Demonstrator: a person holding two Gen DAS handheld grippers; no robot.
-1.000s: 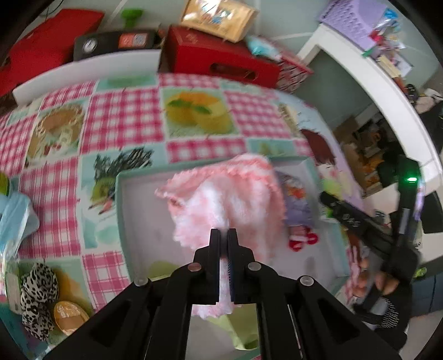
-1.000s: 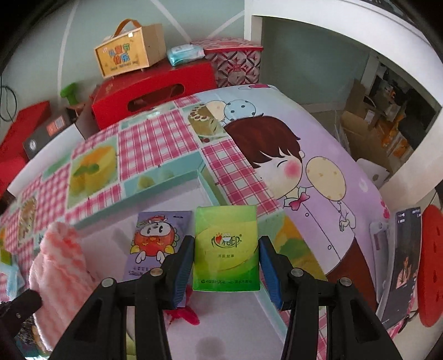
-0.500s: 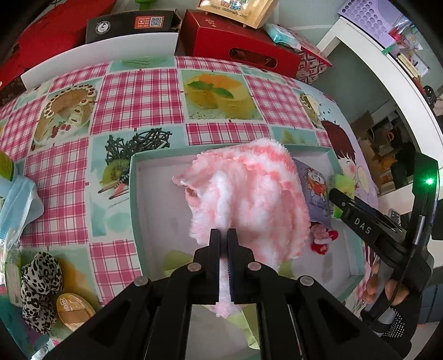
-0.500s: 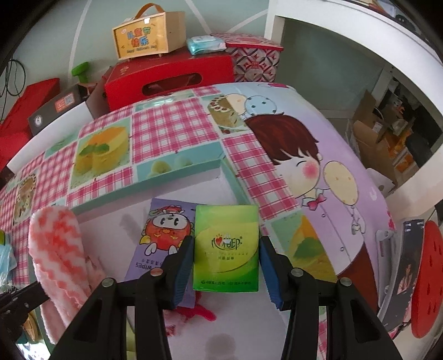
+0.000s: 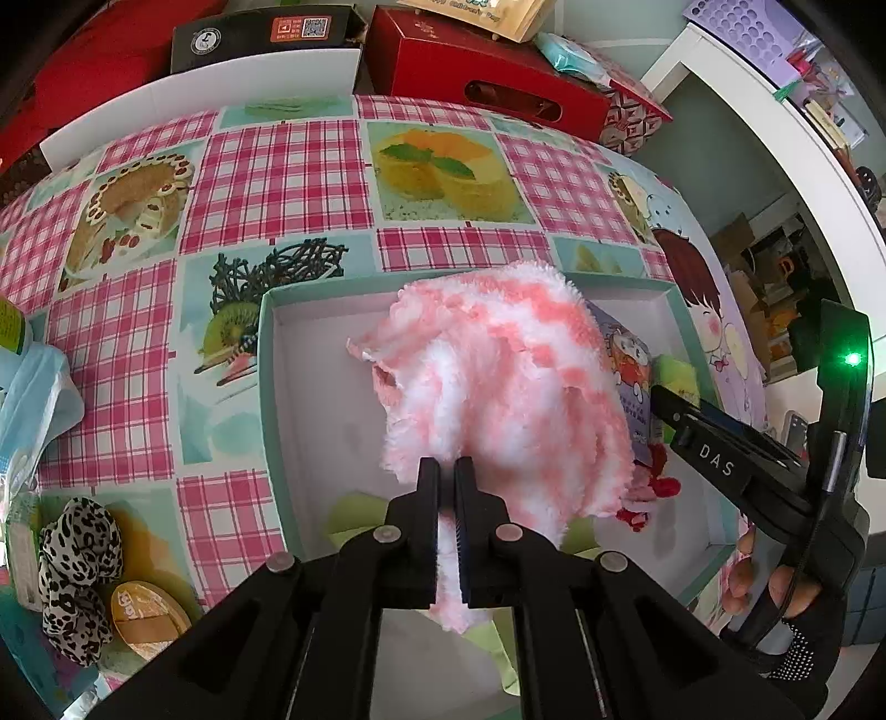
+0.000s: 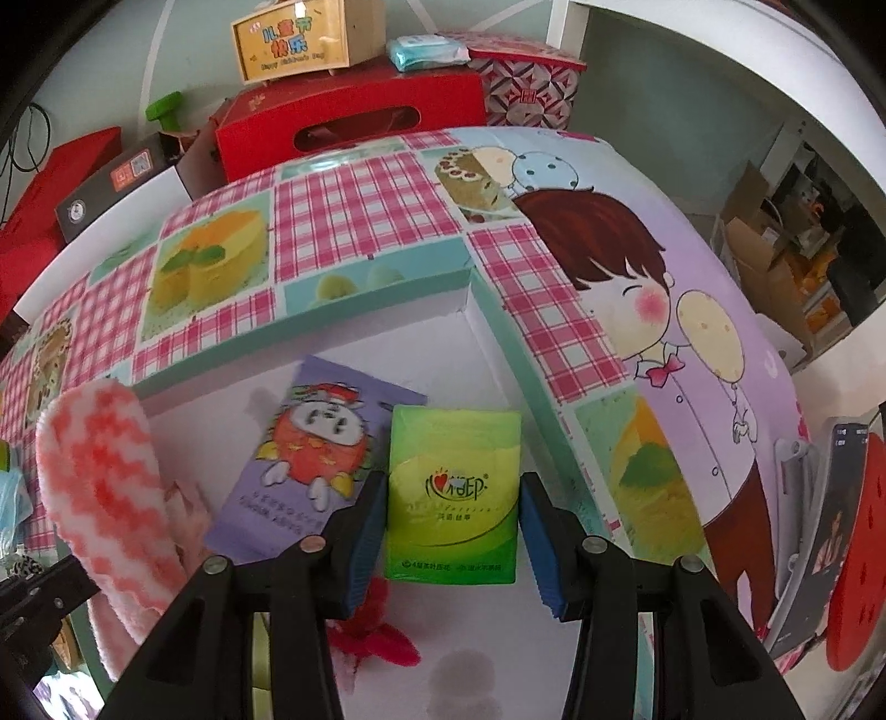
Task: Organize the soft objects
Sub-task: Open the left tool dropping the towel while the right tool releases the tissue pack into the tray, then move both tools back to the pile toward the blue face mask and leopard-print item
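Observation:
My left gripper (image 5: 447, 465) is shut on a fluffy pink-and-white towel (image 5: 498, 376), which hangs bunched over the middle of the teal-rimmed white box (image 5: 266, 387). My right gripper (image 6: 453, 482) is shut on a green tissue pack (image 6: 454, 443), its blue pads pressing both sides. It holds the pack low in the box's far right corner (image 6: 498, 321). A purple wipes pack (image 6: 315, 448) lies just left of it. A red plush piece (image 6: 382, 637) lies under the right gripper. The towel (image 6: 99, 459) shows at the left of the right wrist view.
Light-green items (image 5: 349, 515) lie in the box's near part. A leopard-print scrunchie (image 5: 77, 543) and a blue plastic bag (image 5: 33, 399) lie left of the box. Red (image 5: 487, 72) and black (image 5: 260, 33) boxes stand beyond the table's far edge. A gloved hand (image 5: 797, 603) holds the right gripper.
The right gripper has sunk a little into the box's corner with the green pack. The left gripper still holds the towel over the box, barely shifted.

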